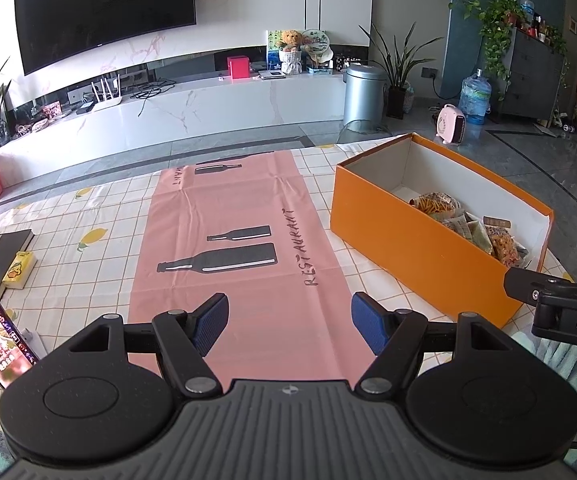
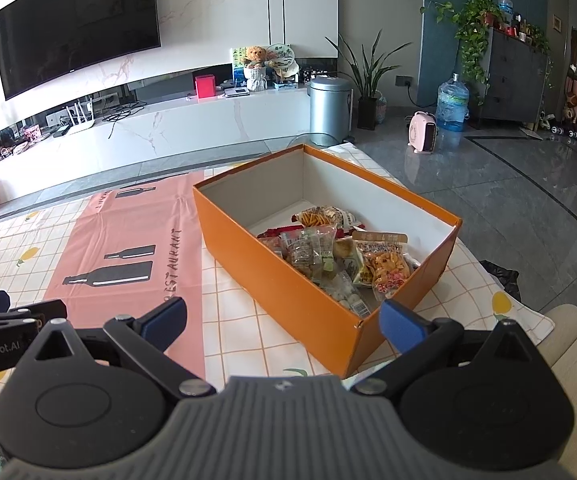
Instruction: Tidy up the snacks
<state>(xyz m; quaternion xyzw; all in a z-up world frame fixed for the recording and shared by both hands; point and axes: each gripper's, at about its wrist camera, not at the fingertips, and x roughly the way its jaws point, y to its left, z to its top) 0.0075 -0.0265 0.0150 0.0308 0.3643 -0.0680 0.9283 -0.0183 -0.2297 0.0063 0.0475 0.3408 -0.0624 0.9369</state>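
hovering open-jawed beside orange box (image 2: pixel 288 292) rim

An orange box (image 2: pixel 288 280) with a white inside stands open-topped on the worktop (image 2: pixel 248 320), set at a slant just beside the right edge of a pink mat (image 2: pixel 136 240). The snacks (image 2: pixel 328 256) lie heaped in the nearer half of the box (the far half shows bare white floor): clear and printed packets, one of thin orange sticks (image 2: pixel 320 216) at the back, one of orange-red pieces (image 2: pixel 388 268) toward the right wall, and pale round pieces in a clear bag (image 2: pixel 348 296) nearest the front corner.
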